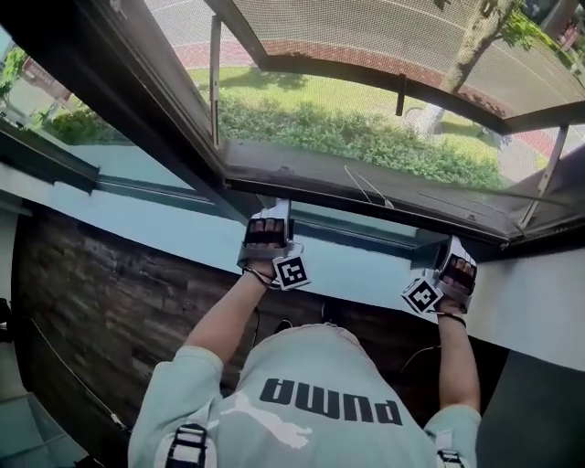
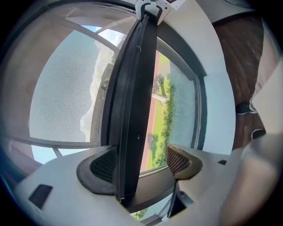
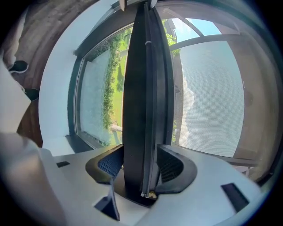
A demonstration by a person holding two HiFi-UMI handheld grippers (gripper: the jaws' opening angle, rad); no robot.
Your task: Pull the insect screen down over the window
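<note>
The pale sill [image 1: 137,224] is seen running from nine o'clock toward four o'clock in the head view. Just left of centre, the left gripper [image 1: 268,215] is held up to the dark bottom bar [image 1: 366,190] of the insect screen [image 1: 384,27]. Its jaws are spread wide with the bar between them: the nine o'clock pad [image 2: 104,165] is laid against the bar, while the three o'clock pad [image 2: 179,159] is set apart from it, with greenery [image 2: 155,132] shown in the gap. The mesh is stretched above the bar, from eleven to two o'clock, and the bar is found near the sill. At three o'clock, the right gripper [image 1: 452,256] is closed on the same bar, both pads being pressed against its sides.
</note>
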